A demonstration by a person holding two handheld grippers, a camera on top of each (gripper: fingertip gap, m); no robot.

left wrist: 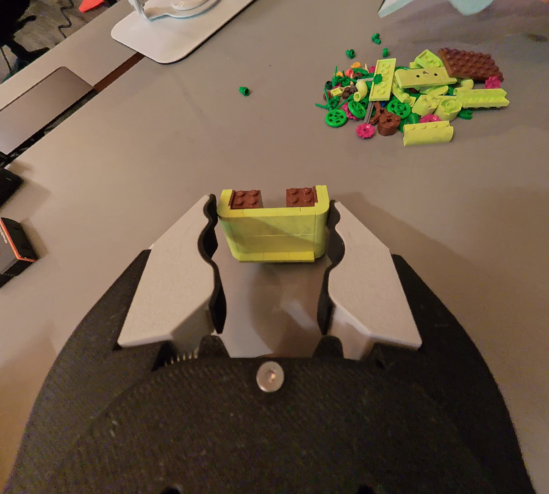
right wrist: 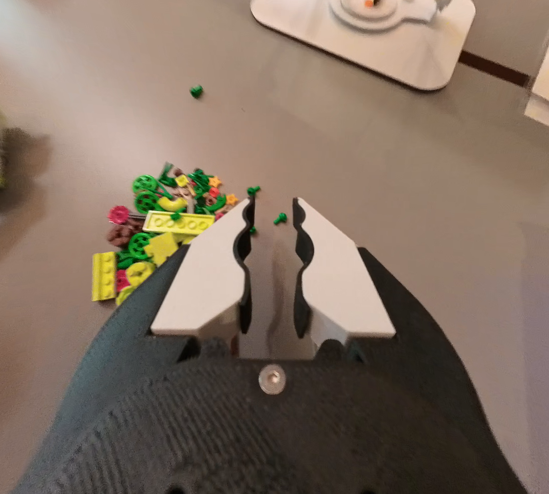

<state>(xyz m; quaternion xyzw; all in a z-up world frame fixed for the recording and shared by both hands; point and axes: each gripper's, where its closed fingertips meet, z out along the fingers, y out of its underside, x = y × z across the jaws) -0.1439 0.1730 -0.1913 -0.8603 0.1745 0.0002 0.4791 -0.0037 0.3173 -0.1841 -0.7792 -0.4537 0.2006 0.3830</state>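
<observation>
Left gripper [left wrist: 271,209] clamped on a lime-green brick assembly [left wrist: 271,230], jaws pinching its two rounded ends. Two brown studded bricks [left wrist: 246,199] set in the top corners of that assembly, a gap between them. Assembly held just above the grey counter [left wrist: 178,153].

Beyond the assembly and to its right, a loose pile of bricks [left wrist: 416,94]: lime plates, green wheels, pink flowers, a brown plate [left wrist: 471,64]. One small green stud [left wrist: 243,91] alone, left of the pile. Farther off, left of the pile, a white stand base [left wrist: 196,19].

Right gripper [right wrist: 273,206] empty, jaws spread a little, hovering at the right edge of the pile [right wrist: 157,227]. A tiny green peg [right wrist: 280,218] on the counter between the fingertips, touching neither. Right-view pile blurred; small parts hard to tell apart.
</observation>
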